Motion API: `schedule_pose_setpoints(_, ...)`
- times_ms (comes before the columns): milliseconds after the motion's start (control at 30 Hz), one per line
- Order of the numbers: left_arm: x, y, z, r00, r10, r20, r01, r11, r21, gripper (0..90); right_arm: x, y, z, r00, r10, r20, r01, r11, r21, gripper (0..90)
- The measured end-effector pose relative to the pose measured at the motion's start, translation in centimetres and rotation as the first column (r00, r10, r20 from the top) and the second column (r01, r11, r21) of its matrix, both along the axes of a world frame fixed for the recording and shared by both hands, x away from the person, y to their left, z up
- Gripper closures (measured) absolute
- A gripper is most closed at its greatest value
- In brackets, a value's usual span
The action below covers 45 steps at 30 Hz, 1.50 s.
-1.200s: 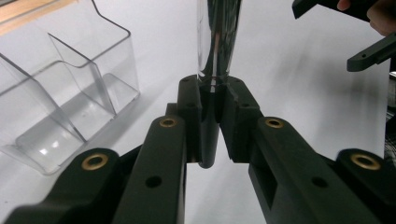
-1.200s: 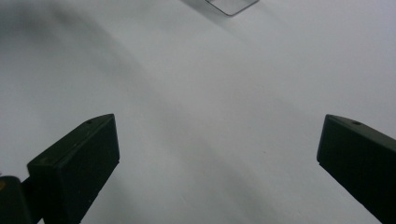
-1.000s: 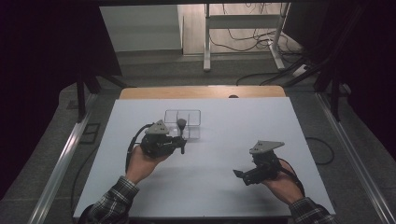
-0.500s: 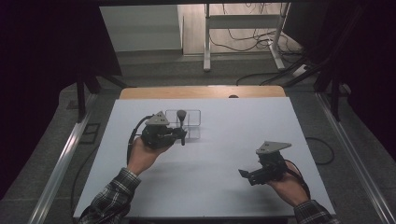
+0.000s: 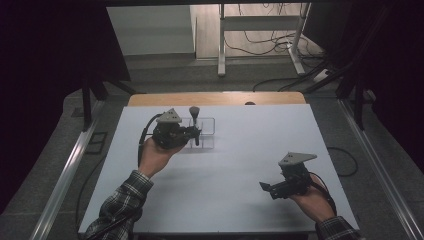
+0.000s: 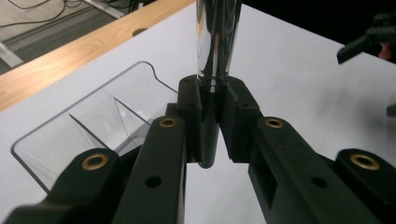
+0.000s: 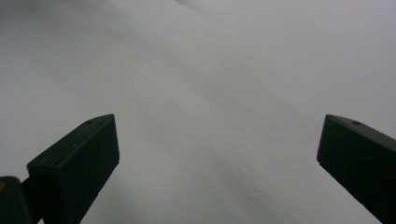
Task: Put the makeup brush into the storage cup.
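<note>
Left tongs (image 6: 209, 126) are clamped tight on the dark lower end of a makeup brush (image 6: 217, 42), its shiny metal handle rising upright between the two black jaws and out past the top of the left gripper view. From the high view, those left tongs (image 5: 192, 134) hold the brush (image 5: 194, 120) standing on end, bristle head up, right at the clear plastic organizer (image 5: 207, 131). Just behind and beside the jaws in the left gripper view sits that organizer (image 6: 88, 126), a see-through tray with thin dividers splitting it into compartments; whether the brush's foot touches it, I cannot tell. Beyond it runs the bare wooden edge (image 6: 79, 51) of the surface. Over to the right tongs (image 5: 270, 189): well apart from the left pair, low over the white surface (image 5: 240, 165), held in the person's right hand (image 5: 312, 202) with a plaid sleeve (image 5: 337, 230) showing. In the right gripper view the right tongs (image 7: 217, 154) stand wide, nothing between them, plain white surface (image 7: 210, 84) ahead.
</note>
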<state>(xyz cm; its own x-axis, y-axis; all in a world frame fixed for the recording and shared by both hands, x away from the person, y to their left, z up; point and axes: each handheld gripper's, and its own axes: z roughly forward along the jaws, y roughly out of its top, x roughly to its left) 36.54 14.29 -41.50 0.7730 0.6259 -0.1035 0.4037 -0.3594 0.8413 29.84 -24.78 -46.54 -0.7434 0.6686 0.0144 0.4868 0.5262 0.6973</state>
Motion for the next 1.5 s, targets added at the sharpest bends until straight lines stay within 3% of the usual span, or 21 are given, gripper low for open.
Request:
schedule_pose_setpoints(533,2.2,-0.6,0.8,0.9993,0.036,0.013,-0.036,0.9993,0.002,79.0,-0.2,-0.6,0.1,0.9998,-0.018,-0.001,0.018,0.9998,0.009,0.0)
schedule_pose_setpoints(800,3.4,-0.8,0.9,0.9987,0.051,0.005,-0.051,0.9984,-0.026,79.0,-0.3,-0.6,0.1,0.9998,-0.018,-0.002,0.018,0.9998,0.008,0.0)
schedule_pose_setpoints(1167,4.5,-1.6,0.2,0.997,0.077,-0.01,-0.078,0.9959,-0.047,78.9,-0.3,-0.6,0.1,0.9999,-0.013,-0.003,0.013,0.9999,0.004,0.0)
schedule_pose_setpoints(1500,5.3,-2.4,-0.2,0.9956,0.093,-0.005,-0.093,0.9952,-0.028,78.9,-0.4,-0.5,0.0,0.9999,-0.012,-0.004,0.012,0.9999,0.001,0.0)
